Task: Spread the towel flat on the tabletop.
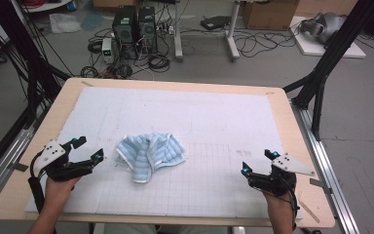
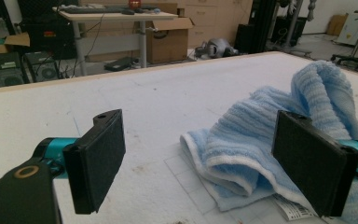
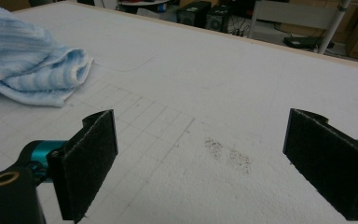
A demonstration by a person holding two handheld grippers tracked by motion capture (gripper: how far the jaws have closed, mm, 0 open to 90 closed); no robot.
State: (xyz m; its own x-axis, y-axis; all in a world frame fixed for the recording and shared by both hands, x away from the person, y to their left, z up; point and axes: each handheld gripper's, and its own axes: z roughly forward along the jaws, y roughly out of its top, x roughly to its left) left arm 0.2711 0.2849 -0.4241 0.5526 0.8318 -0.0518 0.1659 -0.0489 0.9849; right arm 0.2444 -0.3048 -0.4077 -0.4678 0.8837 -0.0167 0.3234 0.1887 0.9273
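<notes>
Ribbed blue terry cloth towel on a matt white, seemingly foam mat over a wooden table.

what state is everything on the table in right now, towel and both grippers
towel: crumpled in a loose heap on the white mat, not held, label poking out at its near edge
left gripper: open, jaws wide, close beside the towel, nothing between the pads
right gripper: open, jaws wide over bare mat, well apart from the towel
white mat: flat on the table, small dark speckled stain by the right gripper
</notes>
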